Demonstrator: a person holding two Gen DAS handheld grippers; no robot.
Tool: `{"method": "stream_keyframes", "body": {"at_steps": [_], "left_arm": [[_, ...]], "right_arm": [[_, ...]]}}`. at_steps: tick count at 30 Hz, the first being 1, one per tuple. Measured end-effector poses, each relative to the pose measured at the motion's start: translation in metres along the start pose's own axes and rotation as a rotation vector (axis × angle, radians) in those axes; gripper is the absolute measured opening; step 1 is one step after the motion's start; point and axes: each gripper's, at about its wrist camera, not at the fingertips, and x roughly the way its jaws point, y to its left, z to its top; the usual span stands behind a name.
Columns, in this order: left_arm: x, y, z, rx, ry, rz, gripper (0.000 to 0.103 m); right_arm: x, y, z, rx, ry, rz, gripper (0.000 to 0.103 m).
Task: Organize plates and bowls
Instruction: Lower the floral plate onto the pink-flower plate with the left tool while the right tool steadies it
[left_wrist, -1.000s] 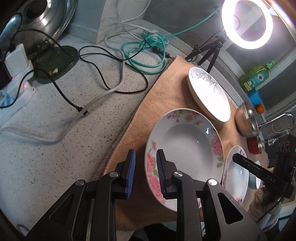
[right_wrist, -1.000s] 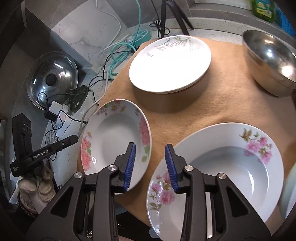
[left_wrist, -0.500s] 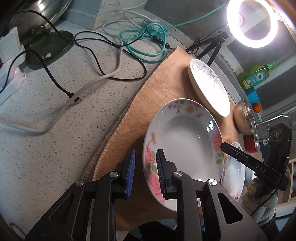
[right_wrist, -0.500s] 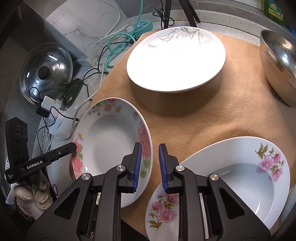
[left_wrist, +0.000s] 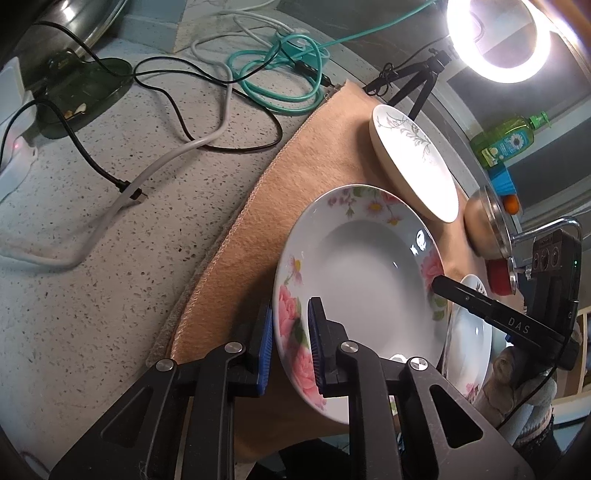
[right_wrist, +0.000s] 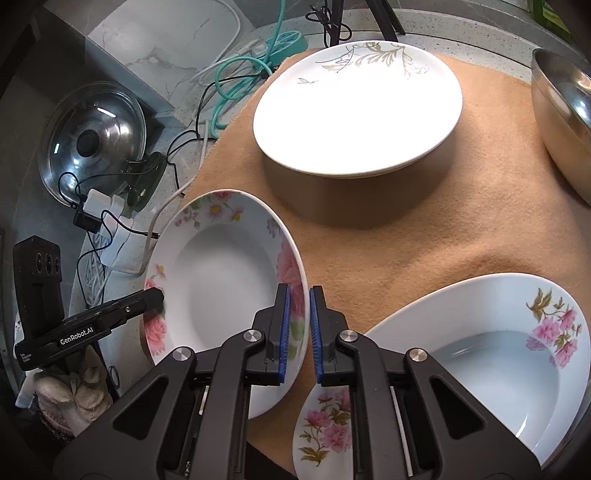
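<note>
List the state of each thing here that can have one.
rose plate, gripped at opposite rims by both grippers
left gripper, jaws have just been closing, shut on the rose plate's rim
right gripper, jaws have just been closing, shut on the rose plate's rim
pink-flower plate, free, lying on the cloth
leaf-pattern plates, stacked, untouched
ring light, on

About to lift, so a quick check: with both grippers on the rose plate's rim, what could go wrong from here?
1. The left gripper, whose jaws have just been closing, and the right gripper each pinch only the glossy rim of the rose plate, on opposite sides; uneven pulling could let it slip or tilt.
2. The pink-flowered plate lies just beside the right gripper; a swing that way may clip it.
</note>
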Motion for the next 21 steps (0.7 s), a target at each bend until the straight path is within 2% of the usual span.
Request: {"method": "stream_keyframes", "body": {"at_steps": [14,21], "left_arm": [[-0.002,-0.006,0.0,0.037,-0.005,0.033,0.017],[-0.01,-0.012,0.002,0.055,-0.026,0.037,0.017]], "right_arm": [[-0.002,0.0,-0.002,0.006,-0.003,0.006,0.01],[-0.015,0.002,-0.004,0.022,-0.032,0.015,0.01]]}}
